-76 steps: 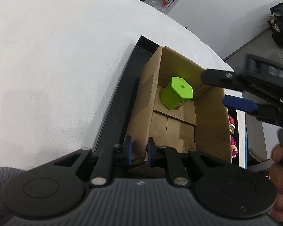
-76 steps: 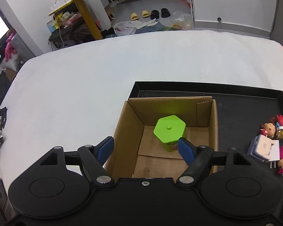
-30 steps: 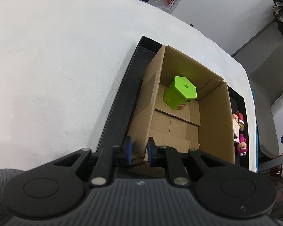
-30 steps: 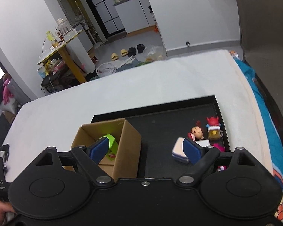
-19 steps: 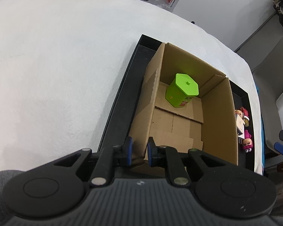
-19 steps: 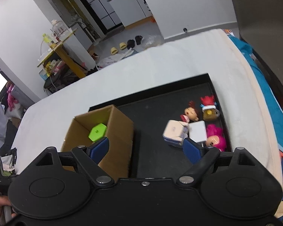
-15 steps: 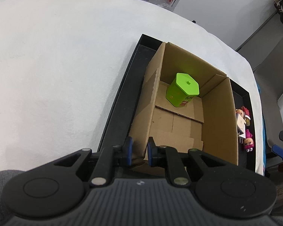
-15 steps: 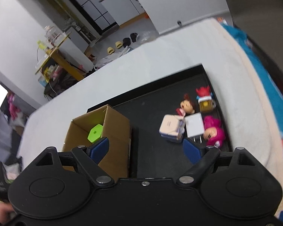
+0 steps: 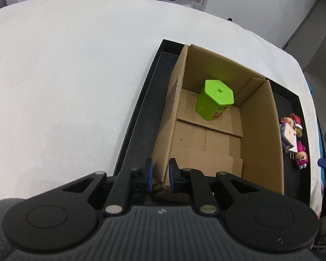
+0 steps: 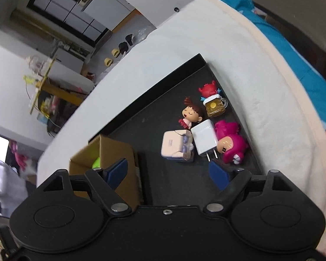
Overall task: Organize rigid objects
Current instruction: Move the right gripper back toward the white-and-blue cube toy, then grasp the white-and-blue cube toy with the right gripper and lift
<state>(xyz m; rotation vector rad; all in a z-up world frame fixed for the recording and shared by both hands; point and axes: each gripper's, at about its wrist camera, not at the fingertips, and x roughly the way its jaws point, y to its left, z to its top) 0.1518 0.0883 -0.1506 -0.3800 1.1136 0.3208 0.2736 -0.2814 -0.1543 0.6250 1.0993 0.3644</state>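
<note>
My left gripper [image 9: 160,176] is shut on the near-left wall of an open cardboard box [image 9: 258,134] that stands in a black tray [image 9: 139,113]. A green hexagonal container [image 9: 215,102] stands upright inside the box. My right gripper [image 10: 169,171] is open and empty, tilted, above the tray [image 10: 169,91] just short of a cluster of toys: a white charger [image 10: 204,140], a cream cube [image 10: 173,144], a pink figure [image 10: 229,142], a brown-haired figure [image 10: 191,113] and a red figure on a beer mug [image 10: 213,100]. The box [image 10: 117,152] lies to its left.
The tray lies on a white cloth-covered surface [image 9: 65,87]. A blue cloth [image 10: 293,50] hangs off the right side. The toys also show at the tray's right end in the left wrist view [image 9: 292,139]. Room furniture and shoes are beyond.
My right gripper has swung right from above the box to the toy cluster, tilted, and come closer to it. My left gripper has kept its hold on the box wall.
</note>
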